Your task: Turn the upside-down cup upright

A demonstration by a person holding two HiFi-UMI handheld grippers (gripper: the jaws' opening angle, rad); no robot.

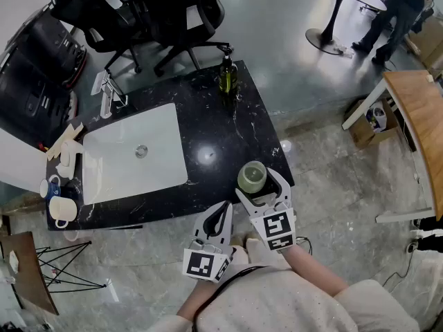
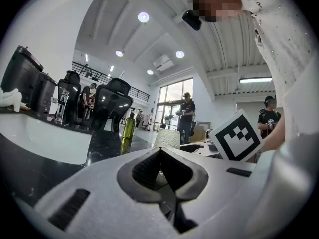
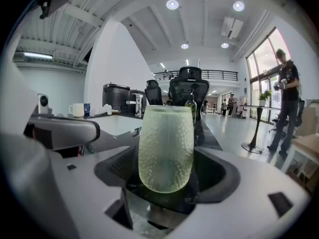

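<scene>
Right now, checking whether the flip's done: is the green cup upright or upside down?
Upright: the cup rests rounded base down on the counter, rim on top.

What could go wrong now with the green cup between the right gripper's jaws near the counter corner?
1. The cup stands close to the counter's front corner; a sideways nudge from the right gripper could send it off the edge.
2. The jaws sit close on both sides of the cup; I cannot tell whether they press it, so a careless pull back might tip it.
</scene>
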